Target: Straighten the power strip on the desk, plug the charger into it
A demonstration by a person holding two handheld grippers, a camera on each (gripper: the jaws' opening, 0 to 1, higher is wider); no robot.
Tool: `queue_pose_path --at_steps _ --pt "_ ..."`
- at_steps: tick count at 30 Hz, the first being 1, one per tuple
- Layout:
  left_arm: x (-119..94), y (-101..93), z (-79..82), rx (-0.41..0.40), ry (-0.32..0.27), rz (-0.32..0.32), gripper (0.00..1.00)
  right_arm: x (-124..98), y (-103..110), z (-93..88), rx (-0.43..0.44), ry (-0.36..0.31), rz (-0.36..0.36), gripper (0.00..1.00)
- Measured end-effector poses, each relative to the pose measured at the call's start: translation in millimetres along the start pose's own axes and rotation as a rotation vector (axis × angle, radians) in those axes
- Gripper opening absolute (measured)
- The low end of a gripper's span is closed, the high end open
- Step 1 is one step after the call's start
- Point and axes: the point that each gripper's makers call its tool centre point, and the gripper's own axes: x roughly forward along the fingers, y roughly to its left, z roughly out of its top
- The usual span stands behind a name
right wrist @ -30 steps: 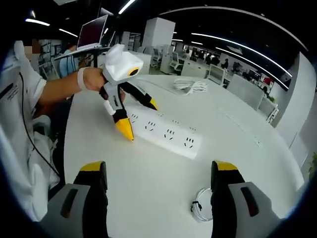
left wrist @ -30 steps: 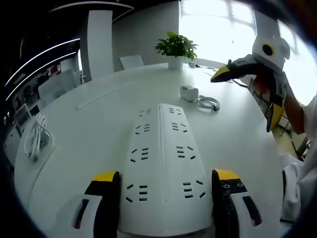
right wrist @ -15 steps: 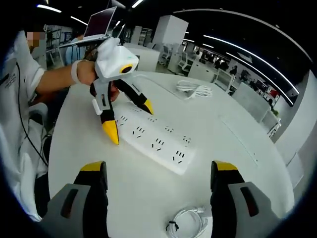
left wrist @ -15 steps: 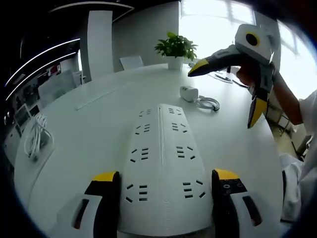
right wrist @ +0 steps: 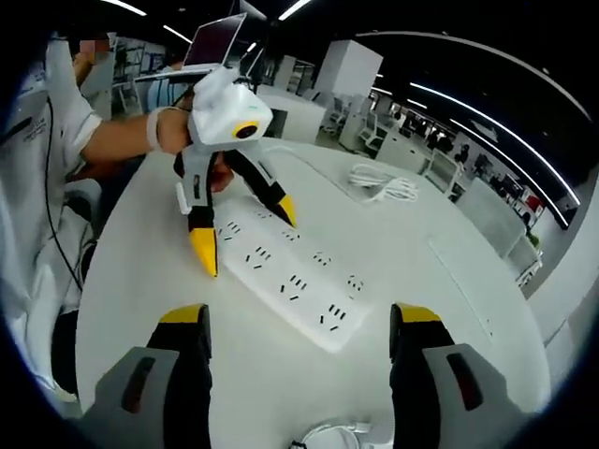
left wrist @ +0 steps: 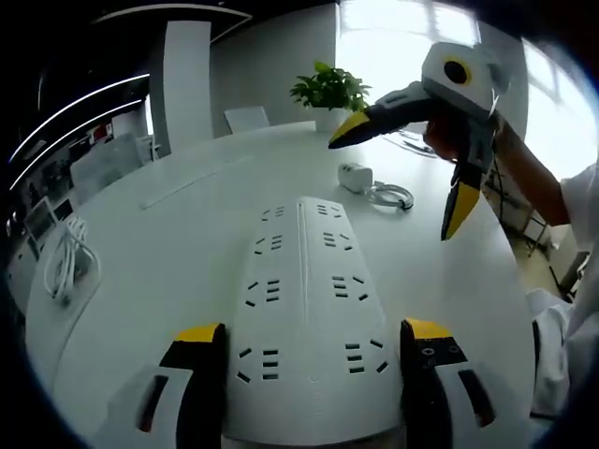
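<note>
Power strip (left wrist: 304,318) lies flat on the white desk (left wrist: 159,253), its near end between the spread jaws of the left gripper (left wrist: 306,339), probably to steady or square it. Right gripper (left wrist: 402,173), wide open and empty, hovers above the charger (left wrist: 357,176) beyond the strip's far end, apparently lining up a grab.

The left gripper (right wrist: 241,236) has a white body, black jaws and yellow-tipped fingers (right wrist: 203,253); the right gripper (left wrist: 402,182) is built the same (dark oval slots mark its grey jaw bases). The person wears a white short-sleeved shirt (right wrist: 37,224), a thin black cable (right wrist: 49,215) hanging down it.
</note>
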Motion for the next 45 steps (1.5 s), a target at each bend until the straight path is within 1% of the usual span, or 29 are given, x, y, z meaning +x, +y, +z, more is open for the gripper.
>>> queue_pose_path --at_steps 2,5,9,10,12,18,22,26,29,33,41,45 --pt "0 0.0 0.0 0.001 0.000 0.000 0.77 4 2 -0.8 -0.008 0.003 0.033 0.78" --pt "0 0.1 -0.1 0.001 0.002 0.000 0.77 10 2 -2.3 -0.037 0.022 0.048 0.80" --pt "0 -0.2 0.0 0.000 0.002 0.001 0.77 16 1 -4.1 -0.068 0.047 0.073 0.79" --pt "0 -0.4 0.0 -0.001 0.003 0.002 0.77 17 1 -5.0 -0.069 0.055 0.081 0.79" --pt "0 -0.9 0.0 -0.001 0.003 0.002 0.77 19 2 -8.3 -0.063 0.080 0.106 0.74" --pt "0 -1.3 0.4 0.001 0.005 0.001 0.77 26 -5 -8.0 -0.062 0.082 0.118 0.76" --pt "0 -1.5 0.3 0.001 0.008 0.000 0.77 30 -9 -9.1 -0.071 0.101 0.124 0.79" --pt "1 -1.5 0.1 0.002 0.015 0.000 0.77 34 -15 -8.2 -0.076 0.107 0.126 0.79" --pt "0 -1.7 0.0 0.002 0.014 0.000 0.77 36 -15 -9.1 -0.074 0.115 0.145 0.79" --pt "1 -1.2 -0.2 0.001 0.015 0.000 0.77 38 -18 -10.3 -0.094 0.138 0.160 0.80" --pt "1 -0.8 -0.6 0.002 0.014 -0.001 0.77 49 -16 -2.9 -0.156 0.170 0.201 0.81" --pt "1 -0.4 -0.6 0.001 0.015 0.000 0.77 53 -17 -0.4 -0.161 0.181 0.213 0.81"
